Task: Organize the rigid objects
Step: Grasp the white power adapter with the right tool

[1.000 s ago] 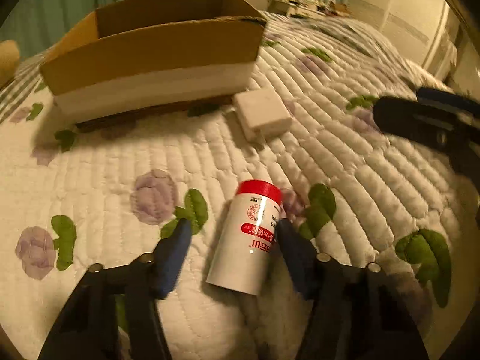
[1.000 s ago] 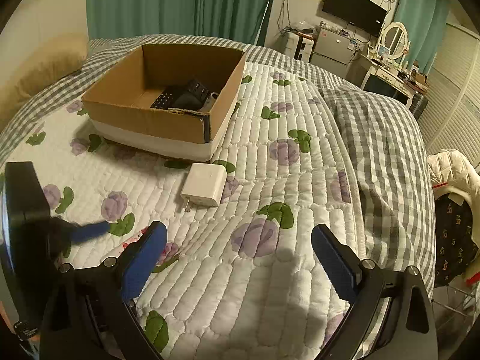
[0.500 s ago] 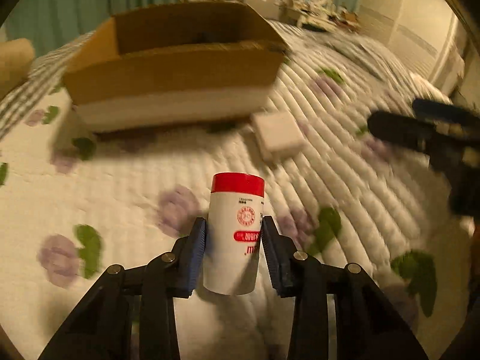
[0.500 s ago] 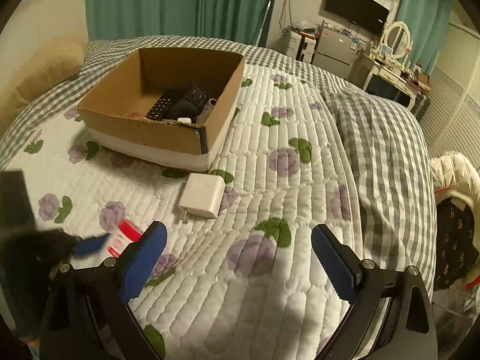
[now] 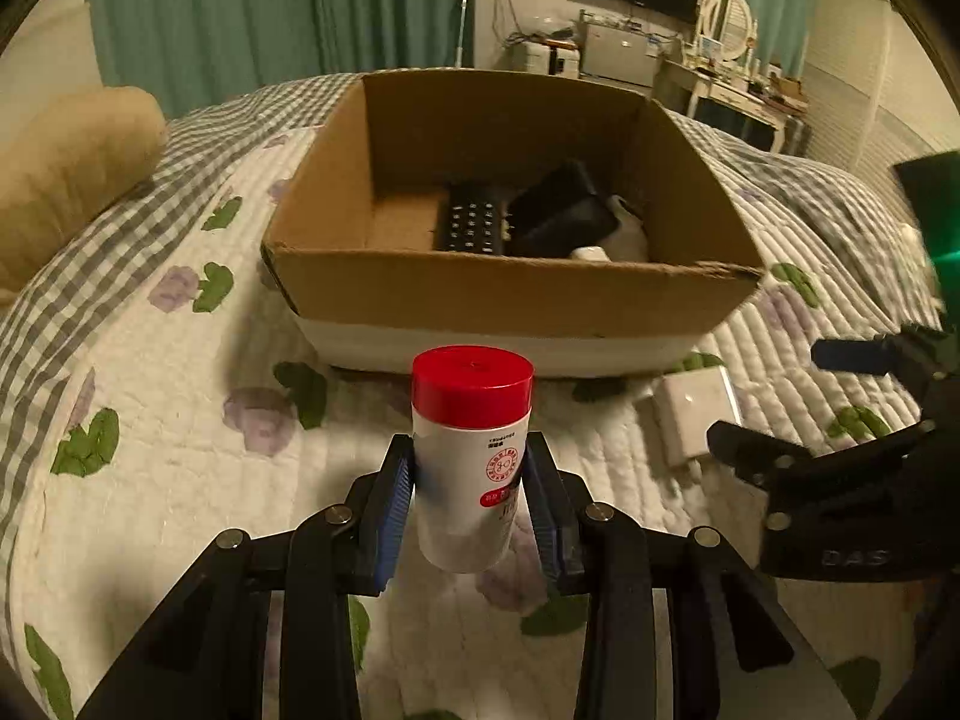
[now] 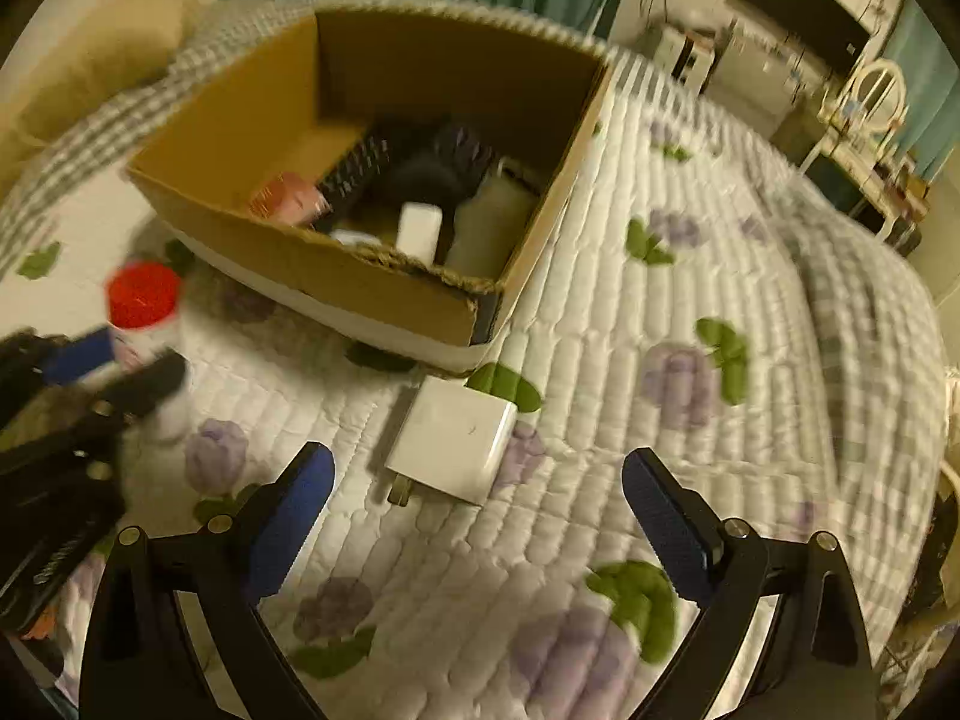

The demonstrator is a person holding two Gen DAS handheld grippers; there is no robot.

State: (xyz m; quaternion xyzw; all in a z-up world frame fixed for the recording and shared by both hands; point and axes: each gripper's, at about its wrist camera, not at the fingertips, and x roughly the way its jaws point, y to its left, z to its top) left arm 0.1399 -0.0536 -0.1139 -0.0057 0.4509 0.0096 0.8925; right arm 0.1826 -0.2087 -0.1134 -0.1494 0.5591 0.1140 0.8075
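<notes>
A second ago the white bottle with the red cap (image 5: 471, 456) lay on the quilted bed (image 5: 168, 450) between the spread fingers of the left gripper (image 5: 471, 495); now those fingers are clamped on its sides and it rides upright, lifted clear of the quilt, with the cardboard box (image 5: 510, 294) straight ahead of the fingertips. That reads to me as the pick being done — what remains for this one is the carry over the near wall and the drop inside. The right gripper (image 6: 477, 516) has meanwhile swung in over the white charger block (image 6: 453, 447), fingers wide apart and holding nothing, the block lying just ahead of and between them. By my count: one bottle, one charger on the bed, one box — inside it a dark remote-like slab and several other items I can't count surely.
</notes>
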